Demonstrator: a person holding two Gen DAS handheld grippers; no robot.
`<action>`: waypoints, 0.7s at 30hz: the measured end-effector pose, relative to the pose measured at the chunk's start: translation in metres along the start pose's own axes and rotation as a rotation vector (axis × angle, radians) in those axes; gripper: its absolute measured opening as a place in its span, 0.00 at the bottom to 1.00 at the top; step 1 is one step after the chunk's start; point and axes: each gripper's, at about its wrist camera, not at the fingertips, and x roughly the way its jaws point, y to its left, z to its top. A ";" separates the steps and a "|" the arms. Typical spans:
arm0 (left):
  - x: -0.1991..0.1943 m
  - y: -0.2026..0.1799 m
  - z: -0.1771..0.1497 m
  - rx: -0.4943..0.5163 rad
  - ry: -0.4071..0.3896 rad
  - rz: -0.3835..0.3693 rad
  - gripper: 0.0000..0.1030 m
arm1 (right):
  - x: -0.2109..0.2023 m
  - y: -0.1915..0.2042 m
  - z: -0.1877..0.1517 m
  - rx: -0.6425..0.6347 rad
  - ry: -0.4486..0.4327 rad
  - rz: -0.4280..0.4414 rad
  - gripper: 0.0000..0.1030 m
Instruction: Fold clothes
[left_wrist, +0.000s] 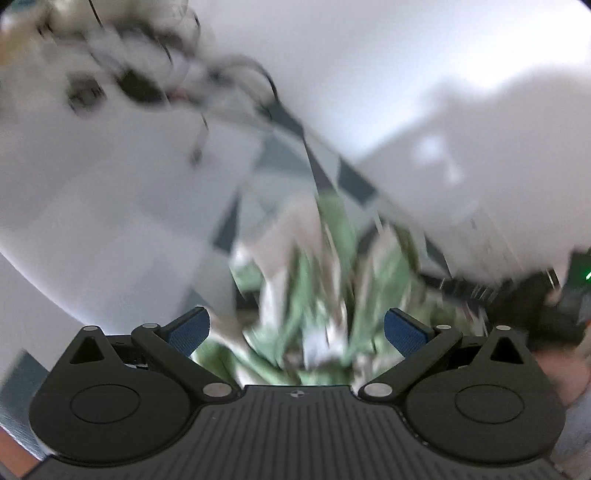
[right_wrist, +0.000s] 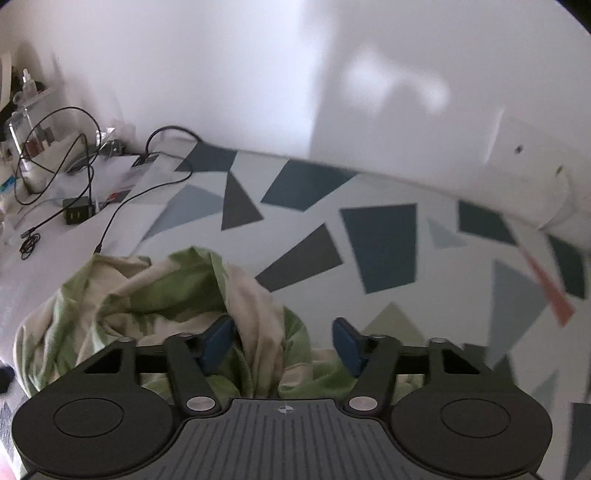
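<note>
Left wrist view is pretty smeared, but the left gripper (left_wrist: 297, 328) has its jaws spread wide with nothing between them, and the green-and-cream garment (left_wrist: 314, 280) sits blurred just ahead of the blue pads. Right wrist view is much sharper: far left there's a tangle of black cables (right_wrist: 70, 155) and a black charger block (right_wrist: 76, 215) lying on the surface by the white wall (right_wrist: 221, 74). The same garment (right_wrist: 147, 291) is crumpled at near left on the patterned sheet (right_wrist: 369, 240) with grey and blue triangles. The right gripper (right_wrist: 283, 341) is open too, a cream fold bunched up between its pads but not pinched.
</note>
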 end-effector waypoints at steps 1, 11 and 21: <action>0.001 -0.002 0.001 0.004 0.003 0.022 0.99 | 0.005 -0.003 -0.003 0.009 0.001 0.009 0.27; 0.031 -0.023 -0.004 0.036 -0.003 0.145 0.71 | -0.016 -0.092 -0.029 0.265 -0.178 -0.018 0.04; 0.068 -0.045 -0.013 0.106 0.091 0.038 0.64 | -0.066 -0.178 -0.080 0.480 -0.189 -0.232 0.22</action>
